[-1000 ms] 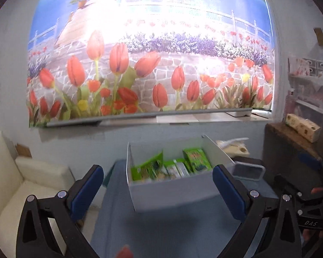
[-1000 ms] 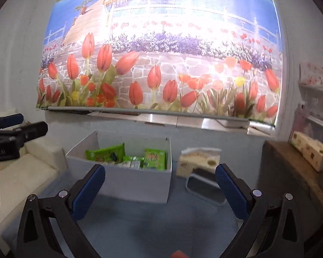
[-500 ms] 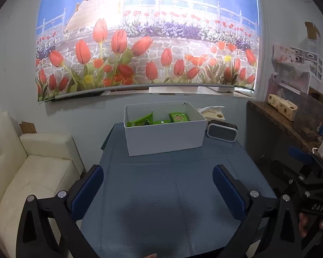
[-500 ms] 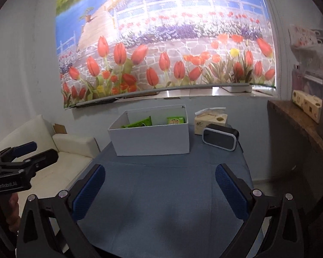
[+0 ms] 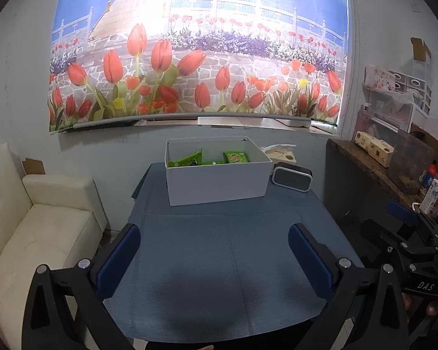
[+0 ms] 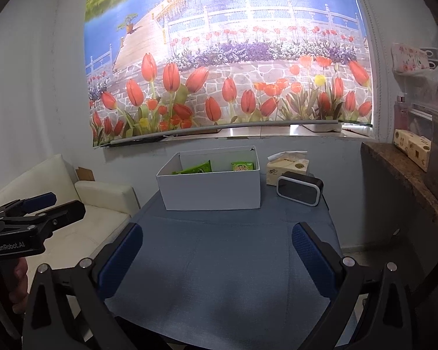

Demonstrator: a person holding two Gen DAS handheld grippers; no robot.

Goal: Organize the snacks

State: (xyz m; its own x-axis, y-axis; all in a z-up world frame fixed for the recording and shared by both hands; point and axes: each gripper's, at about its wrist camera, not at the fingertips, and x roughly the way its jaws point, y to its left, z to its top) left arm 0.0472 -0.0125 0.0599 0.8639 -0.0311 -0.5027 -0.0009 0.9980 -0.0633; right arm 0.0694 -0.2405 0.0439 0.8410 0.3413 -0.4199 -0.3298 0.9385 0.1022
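Green snack packets [image 5: 208, 159] inside white box [image 5: 219, 183]; hand-held grippers spread, empty

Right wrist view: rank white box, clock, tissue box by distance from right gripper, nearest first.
From the right gripper:
1. White box, straight ahead, mid-table.
2. Clock, right of the box; close to it in range, hard to split.
3. Tissue box, behind the clock by the wall.

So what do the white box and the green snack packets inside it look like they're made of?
White box: probably matte cardboard, given its thin flat walls, crisp folded corners and lack of shine.
Green snack packets: likely glossy plastic film, printed and slightly crinkled, though they are too small to be sure.
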